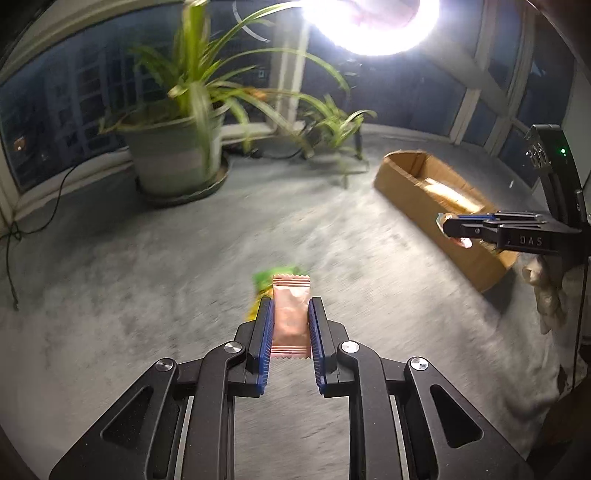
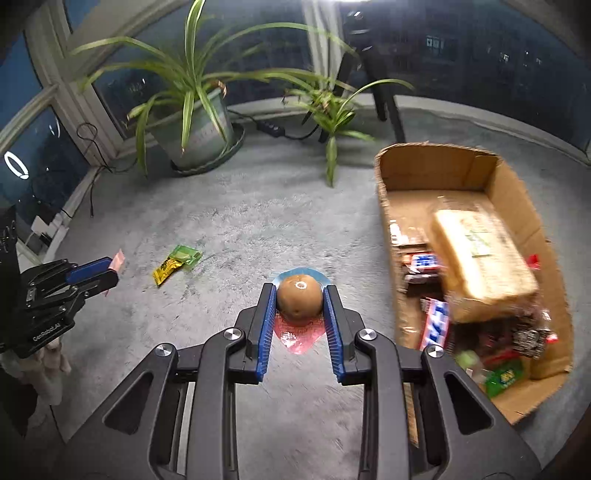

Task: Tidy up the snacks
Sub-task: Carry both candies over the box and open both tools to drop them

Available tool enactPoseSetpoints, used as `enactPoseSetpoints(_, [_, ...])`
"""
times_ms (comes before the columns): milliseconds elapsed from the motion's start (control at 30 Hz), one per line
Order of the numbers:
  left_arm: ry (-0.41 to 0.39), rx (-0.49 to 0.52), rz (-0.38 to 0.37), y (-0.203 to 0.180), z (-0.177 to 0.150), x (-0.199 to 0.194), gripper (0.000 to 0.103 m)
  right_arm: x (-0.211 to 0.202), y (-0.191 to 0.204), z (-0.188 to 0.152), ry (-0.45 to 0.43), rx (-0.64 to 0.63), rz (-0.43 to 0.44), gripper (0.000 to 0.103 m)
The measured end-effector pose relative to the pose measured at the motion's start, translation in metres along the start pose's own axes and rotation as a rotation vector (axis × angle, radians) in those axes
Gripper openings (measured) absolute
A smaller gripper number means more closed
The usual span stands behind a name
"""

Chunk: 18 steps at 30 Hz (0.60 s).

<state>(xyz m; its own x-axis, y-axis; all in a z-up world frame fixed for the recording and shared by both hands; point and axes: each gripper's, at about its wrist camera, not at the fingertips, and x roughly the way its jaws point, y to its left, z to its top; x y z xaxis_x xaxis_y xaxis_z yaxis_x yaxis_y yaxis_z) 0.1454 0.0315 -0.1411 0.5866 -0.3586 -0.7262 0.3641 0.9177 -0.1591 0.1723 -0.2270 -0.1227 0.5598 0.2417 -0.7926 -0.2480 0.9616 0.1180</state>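
Left gripper (image 1: 291, 314) fingers (image 1: 263, 325) clamped narrow on pink foil snack sachet (image 1: 291, 317), lifted off grey carpet (image 1: 147, 295). Right gripper (image 2: 300, 301) fingers (image 2: 266, 321) part-closed, gripping round brown wrapped snack (image 2: 299, 300). Open cardboard box (image 2: 517, 192) of snacks at 3 o'clock; green-yellow packet (image 2: 177, 263) on carpet at 10 o'clock.

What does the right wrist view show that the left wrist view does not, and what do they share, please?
Only the right wrist view shows the snacks piled inside the cardboard box and the right gripper's round brown snack clearly. Only the left wrist view shows the bright lamp overhead. Both show the potted plant, the green-yellow packet, and the left gripper holding a pink packet.
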Motion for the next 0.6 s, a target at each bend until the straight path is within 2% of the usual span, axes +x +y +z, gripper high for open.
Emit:
enactPoseSetpoints(233, [-0.034,0.018,-0.054,-0.053,0.018,0.005,0.017,-0.038,-0.043,-0.007,-0.042,0.021,-0.031,0.027])
enactPoseSetpoints(600, [-0.062,0.049,-0.152,-0.143,0.045,0.027,0.017,-0.065,-0.112,-0.018,-0.045,0.055,-0.085,0.027])
